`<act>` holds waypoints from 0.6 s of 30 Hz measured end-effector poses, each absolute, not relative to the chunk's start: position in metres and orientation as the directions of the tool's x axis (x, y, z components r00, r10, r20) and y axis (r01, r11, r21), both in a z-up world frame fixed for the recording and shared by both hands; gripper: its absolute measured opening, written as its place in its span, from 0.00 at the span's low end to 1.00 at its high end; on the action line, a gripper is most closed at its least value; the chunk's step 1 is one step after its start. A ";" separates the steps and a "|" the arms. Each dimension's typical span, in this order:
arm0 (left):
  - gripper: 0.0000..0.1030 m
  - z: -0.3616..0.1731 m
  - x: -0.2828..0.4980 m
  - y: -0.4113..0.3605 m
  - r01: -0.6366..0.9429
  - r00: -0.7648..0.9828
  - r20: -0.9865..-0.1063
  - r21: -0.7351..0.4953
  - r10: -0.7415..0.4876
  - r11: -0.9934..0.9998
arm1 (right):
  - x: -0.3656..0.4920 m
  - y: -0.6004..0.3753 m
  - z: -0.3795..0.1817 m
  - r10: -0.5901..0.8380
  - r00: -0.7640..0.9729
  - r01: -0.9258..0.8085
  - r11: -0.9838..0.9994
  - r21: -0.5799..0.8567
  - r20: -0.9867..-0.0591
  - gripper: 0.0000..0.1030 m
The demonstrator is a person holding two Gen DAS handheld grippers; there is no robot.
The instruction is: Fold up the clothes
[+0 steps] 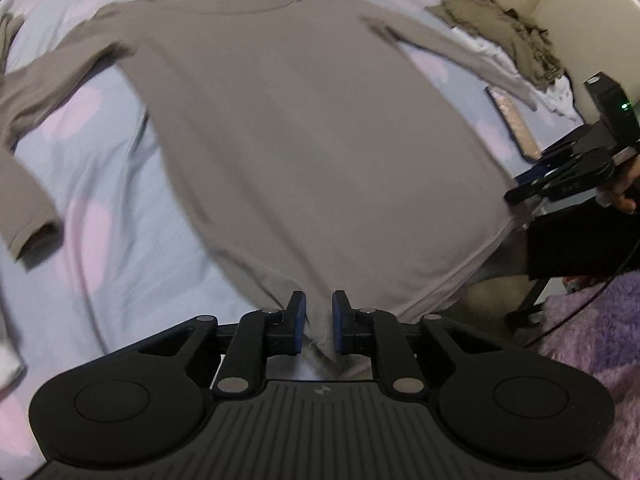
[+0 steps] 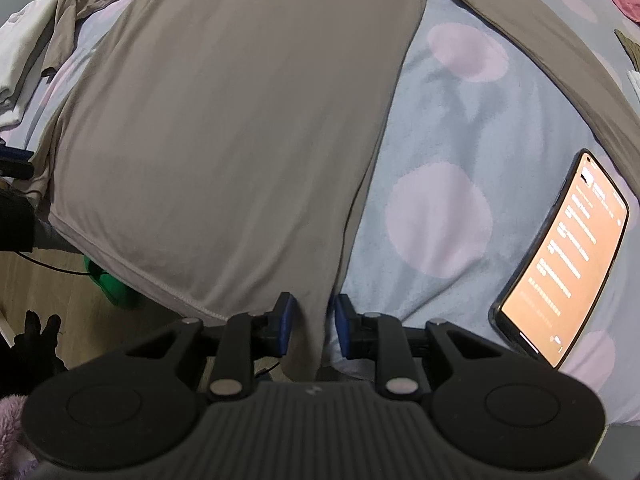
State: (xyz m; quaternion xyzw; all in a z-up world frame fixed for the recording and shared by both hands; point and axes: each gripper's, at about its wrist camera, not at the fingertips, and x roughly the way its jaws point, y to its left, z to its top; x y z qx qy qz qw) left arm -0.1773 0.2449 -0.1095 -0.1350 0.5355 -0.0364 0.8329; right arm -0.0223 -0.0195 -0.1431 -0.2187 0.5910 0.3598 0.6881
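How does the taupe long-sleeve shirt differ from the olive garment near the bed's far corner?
The taupe long-sleeve shirt lies spread flat with sleeves out; the olive garment is crumpled in a heap. The shirt looks lighter and smooth; the olive garment looks darker and wrinkled. Both rest on the dotted bedsheet.

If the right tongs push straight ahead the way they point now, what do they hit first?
Most likely the grey long-sleeved shirt: its bottom corner already sits between the right tongs, with the dotted bedsheet just beneath. Depth is unclear.
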 end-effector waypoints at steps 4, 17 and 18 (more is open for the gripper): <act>0.12 -0.110 -0.168 0.243 -0.105 0.425 -0.883 -0.267 -0.200 0.958 | -0.023 -0.018 -0.142 0.237 0.046 -0.754 0.645 0.121 -0.971 0.25; 0.27 -0.102 -0.185 0.276 -0.383 0.443 -0.885 -0.333 -0.145 0.862 | -0.017 -0.031 -0.141 0.252 0.042 -0.747 0.651 0.138 -0.967 0.26; 0.27 -0.102 -0.185 0.276 -0.391 0.454 -0.874 -0.368 -0.170 0.844 | -0.016 -0.032 -0.141 0.253 0.042 -0.747 0.651 0.138 -0.967 0.26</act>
